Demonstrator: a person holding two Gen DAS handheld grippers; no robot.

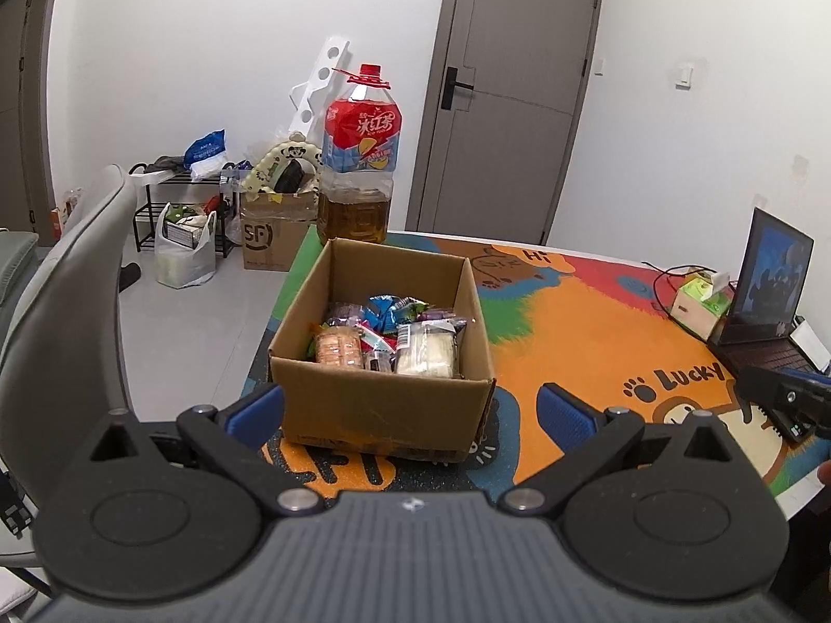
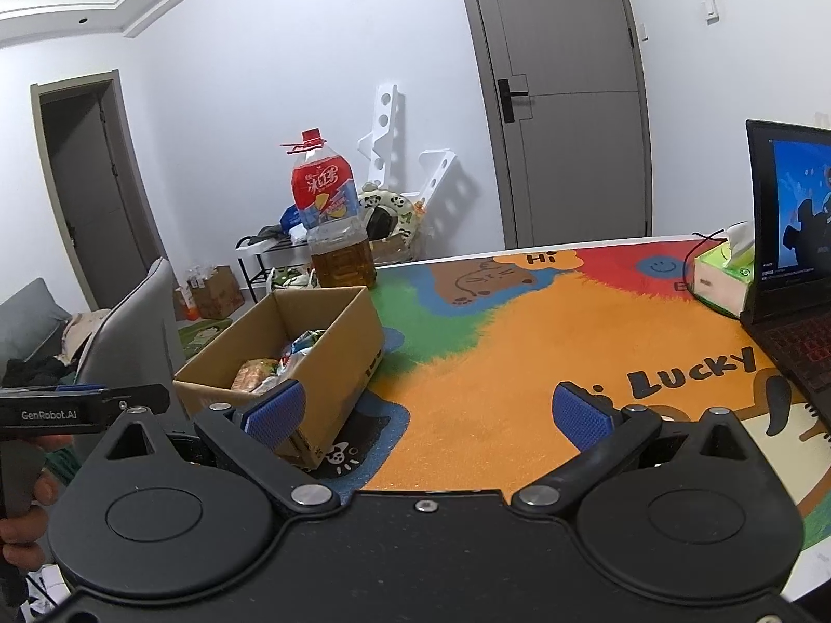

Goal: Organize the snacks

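An open cardboard box stands on the colourful table mat, holding several wrapped snacks: a round biscuit pack, a white packet and blue wrappers. My left gripper is open and empty, its blue pads on either side of the box's near wall, a little in front of it. In the right wrist view the box sits left of centre. My right gripper is open and empty above the orange mat, to the right of the box.
A large iced tea bottle stands behind the box at the table's far edge. A laptop and a tissue box sit at the right. A grey chair stands left of the table. Bags and a carton lie on the floor.
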